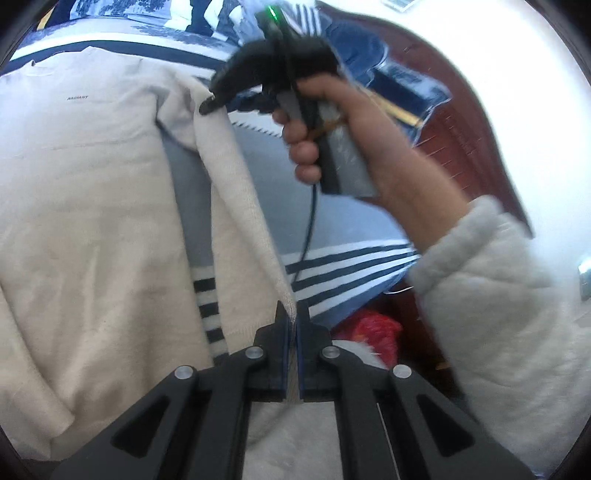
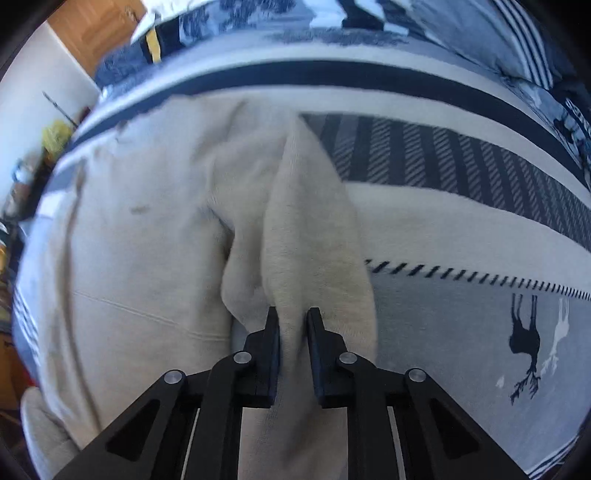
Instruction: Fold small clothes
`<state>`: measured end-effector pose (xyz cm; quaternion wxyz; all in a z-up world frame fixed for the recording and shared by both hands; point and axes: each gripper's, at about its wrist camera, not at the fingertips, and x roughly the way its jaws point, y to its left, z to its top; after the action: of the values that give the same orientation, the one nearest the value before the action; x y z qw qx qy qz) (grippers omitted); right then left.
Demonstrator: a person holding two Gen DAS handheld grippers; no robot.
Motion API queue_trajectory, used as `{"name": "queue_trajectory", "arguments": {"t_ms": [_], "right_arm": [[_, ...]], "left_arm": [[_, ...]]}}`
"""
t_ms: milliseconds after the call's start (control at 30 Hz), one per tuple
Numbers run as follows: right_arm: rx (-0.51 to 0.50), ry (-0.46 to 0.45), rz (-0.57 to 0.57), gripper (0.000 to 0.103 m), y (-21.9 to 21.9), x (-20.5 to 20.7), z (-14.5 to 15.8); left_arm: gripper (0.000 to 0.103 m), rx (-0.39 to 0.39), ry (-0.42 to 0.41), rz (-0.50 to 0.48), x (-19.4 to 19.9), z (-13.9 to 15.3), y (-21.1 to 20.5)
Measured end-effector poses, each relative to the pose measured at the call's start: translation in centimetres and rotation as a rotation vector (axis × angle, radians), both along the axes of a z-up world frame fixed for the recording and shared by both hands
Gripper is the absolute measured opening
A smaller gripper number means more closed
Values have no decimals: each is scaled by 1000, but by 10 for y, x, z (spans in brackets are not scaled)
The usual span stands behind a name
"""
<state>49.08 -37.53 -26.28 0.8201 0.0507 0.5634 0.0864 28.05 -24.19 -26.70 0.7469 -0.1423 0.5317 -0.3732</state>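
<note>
A cream sweatshirt [image 1: 81,206] with a small chest logo lies spread on a patterned bedspread [image 1: 332,221]. Its right edge is lifted off the bed in a taut strip between both grippers. My left gripper [image 1: 291,314] is shut on the near end of that cream edge. In the left wrist view my right gripper [image 1: 207,107], held by a hand [image 1: 317,122] in a fluffy white sleeve, pinches the far end. In the right wrist view the right gripper [image 2: 291,321] is shut on a thick fold of the sweatshirt [image 2: 147,240].
The bedspread [image 2: 461,229] has dark stripes and deer figures at the right. A red-brown headboard [image 1: 461,129] and white wall stand at the right, something red [image 1: 373,332] lies below the bed edge. Clutter sits at the far left by a wooden door [image 2: 99,33].
</note>
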Motion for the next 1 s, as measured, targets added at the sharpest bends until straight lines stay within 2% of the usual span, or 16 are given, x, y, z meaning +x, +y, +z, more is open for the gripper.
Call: {"name": "queue_trajectory", "arguments": {"t_ms": [67,167,267,367,500,567,667,800,867,933,967,1000], "right_arm": [[76,9,-21,4,-14,-1,7],[147,9,-49,4,-23,-2,23],[246,-26,-50,4,-16,-8,56],[228,-53,-26,4,14,-22,83],[185,-79,57,4,80,-27,111],[160,-72,93,4,120,-27,113],[111,-52,152,4,169,-27,101],[54,29,188,5,223,-20,50],[52,47,184,6,238,-17,28],[80,52,127,13,244,-18,12],[121,49,98,17,243,-22,9],[186,33,67,36,237,-31,11]], "left_arm": [[3,-9,0,7,3,17,8],[3,-76,-24,38,4,44,25],[3,-121,-76,86,-1,74,64],[3,-124,-103,138,-5,89,107],[3,-130,-114,215,-19,94,161],[3,-117,-117,256,-25,89,190],[3,-81,-42,327,-26,59,234],[3,-45,77,448,-21,1,286],[3,25,94,508,-18,-21,302],[4,47,117,519,-15,-35,315],[10,59,115,508,-14,-38,317],[22,82,106,513,-15,-39,319]]}}
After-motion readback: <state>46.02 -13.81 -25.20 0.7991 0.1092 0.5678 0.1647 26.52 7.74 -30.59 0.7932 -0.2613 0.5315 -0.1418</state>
